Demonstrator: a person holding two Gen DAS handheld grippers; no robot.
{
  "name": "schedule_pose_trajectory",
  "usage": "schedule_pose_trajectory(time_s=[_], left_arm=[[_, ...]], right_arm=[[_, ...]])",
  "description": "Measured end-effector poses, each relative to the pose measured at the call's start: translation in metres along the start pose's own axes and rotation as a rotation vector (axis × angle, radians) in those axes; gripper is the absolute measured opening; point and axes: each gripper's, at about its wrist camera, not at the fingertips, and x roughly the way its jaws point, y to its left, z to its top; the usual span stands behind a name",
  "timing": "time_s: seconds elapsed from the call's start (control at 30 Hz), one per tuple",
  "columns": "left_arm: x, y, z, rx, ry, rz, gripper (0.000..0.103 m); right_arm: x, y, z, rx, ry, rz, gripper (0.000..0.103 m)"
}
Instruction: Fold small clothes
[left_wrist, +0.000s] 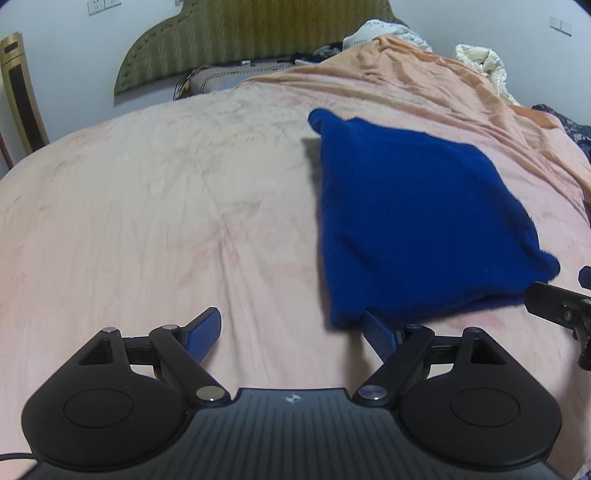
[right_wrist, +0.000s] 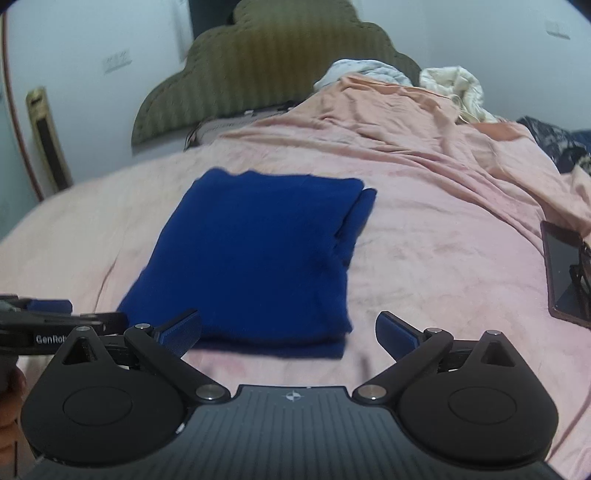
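1. Your L gripper (left_wrist: 293, 334) has its jaws spread wide, nothing between the blue pads (left_wrist: 203, 334). Only bare pink sheet (left_wrist: 147, 221) shows in the gap.
2. Its R-side finger tip sits right at the near L corner of the blue garment (left_wrist: 417, 221); can't tell if it touches or just overlaps in view.
3. Your R gripper (right_wrist: 288, 332) is also wide open, pads (right_wrist: 397, 332) not pressing on anything. The garment's near edge lies in the gap btwn the fingers, toward the L one, loose.
4. The blue garment (right_wrist: 255, 258) lies folded into a rough rectangle, flat on the sheet, mid-bed. Layers show along its near edge and at the far R side, where a folded strip sticks out a bit.
5. In the R wrist view, the L gripper comes in from the L edge, just beside the garment's near L corner. A bit of your hand (right_wrist: 9, 402) shows below it, at the frame edge.
6. In the L wrist view, the R gripper's black finger (left_wrist: 554, 306) pokes in from the R edge, near the garment's near R corner.
7. Bkgd: green headboard (right_wrist: 277, 62) at the far end, rumpled orange-pink blanket (right_wrist: 406, 122) w/ white bedding (right_wrist: 454, 85) piled on the far R.
8. A dark phone or tablet (right_wrist: 563, 273) lies on the sheet at the R edge, well apart from the garment.
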Motion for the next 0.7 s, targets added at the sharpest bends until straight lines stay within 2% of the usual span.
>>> schedule_pose_trajectory(time_s=[0.2, 0.7], left_arm=[[-0.004, -0.004, -0.011, 0.020, 0.014, 0.021, 0.084], [-0.009, -0.009, -0.017, 0.009, 0.026, 0.035, 0.084]], right_arm=[[-0.005, 0.013, -0.011, -0.036, 0.037, -0.003, 0.102], [-0.011, 0.021, -0.027, -0.065, 0.053, -0.051, 0.103]])
